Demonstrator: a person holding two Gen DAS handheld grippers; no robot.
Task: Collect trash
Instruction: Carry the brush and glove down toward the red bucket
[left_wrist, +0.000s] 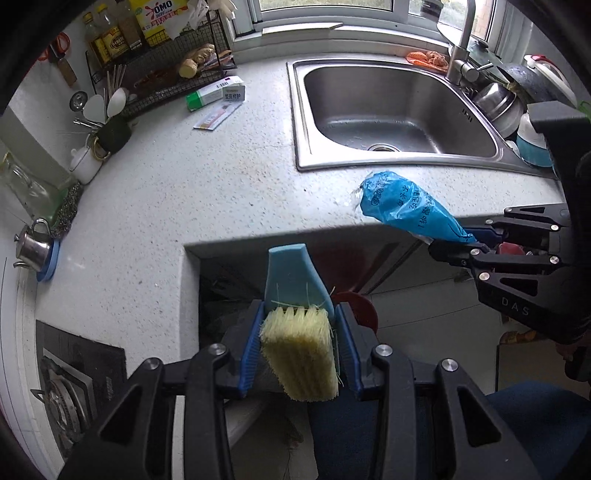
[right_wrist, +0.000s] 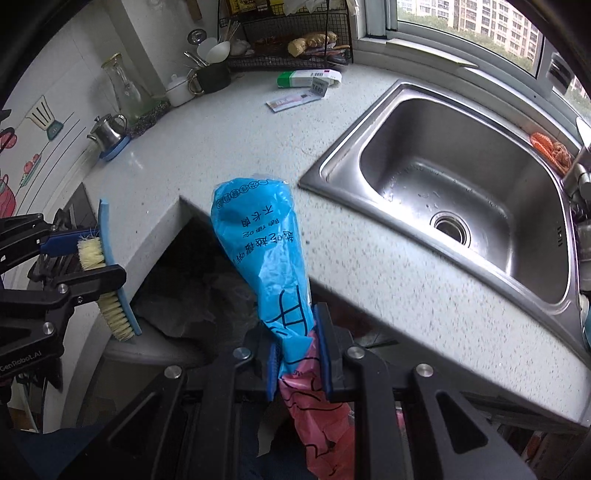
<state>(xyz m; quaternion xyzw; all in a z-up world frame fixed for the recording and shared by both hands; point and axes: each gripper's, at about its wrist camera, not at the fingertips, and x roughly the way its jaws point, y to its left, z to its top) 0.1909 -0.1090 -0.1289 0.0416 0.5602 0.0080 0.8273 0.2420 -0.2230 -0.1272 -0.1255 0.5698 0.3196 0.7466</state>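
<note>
My left gripper (left_wrist: 300, 332) is shut on a blue scrubbing brush (left_wrist: 295, 291) with pale yellow bristles; the brush's blue back sticks out past the fingertips. In the right wrist view the same brush (right_wrist: 110, 280) and left gripper (right_wrist: 77, 258) show at the left edge. My right gripper (right_wrist: 297, 347) is shut on a blue printed plastic wrapper (right_wrist: 262, 240) with a pink end hanging below the jaws. From the left wrist view that wrapper (left_wrist: 402, 206) sticks out leftwards from the right gripper (left_wrist: 469, 240), over the counter's front edge. Both grippers hang in front of the counter's inner corner.
A speckled grey countertop (left_wrist: 177, 192) wraps around a steel sink (left_wrist: 388, 110). A green-and-white box (left_wrist: 218, 94) and a flat packet (left_wrist: 218, 116) lie near a wire rack (left_wrist: 162, 70). A small kettle (left_wrist: 31, 247) stands at left, a gas hob (left_wrist: 70, 391) lower left. A dark bag-lined bin (right_wrist: 192, 295) sits below.
</note>
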